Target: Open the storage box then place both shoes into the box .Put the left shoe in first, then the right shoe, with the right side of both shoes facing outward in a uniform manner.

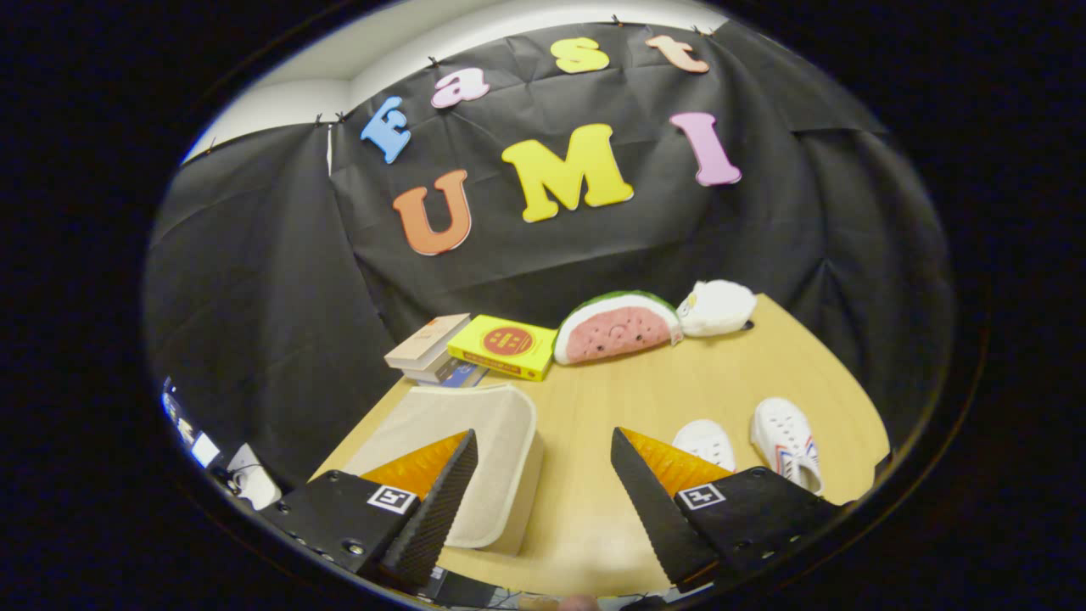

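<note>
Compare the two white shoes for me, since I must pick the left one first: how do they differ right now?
The nearer shoe lies just beyond the tool's right finger, which hides its rear; the farther shoe shows almost whole. The farther shoe shows red and blue marks on its side; the nearer shoe shows none. Both are white and rest on the table. The tool is open, holding nothing.

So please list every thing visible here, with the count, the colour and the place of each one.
box: 1, beige, lid closed, on table partly behind one finger
shoes: 2, white, on table beyond the other finger
books: small stack, far end of table
yellow book: 1, beside the stack
watermelon toy: 1, red and green, beside yellow book
plush: 1, white, next to watermelon toy
table: 1, light wood
gripper: 1, open, fingers apart over table, holding nothing
</note>
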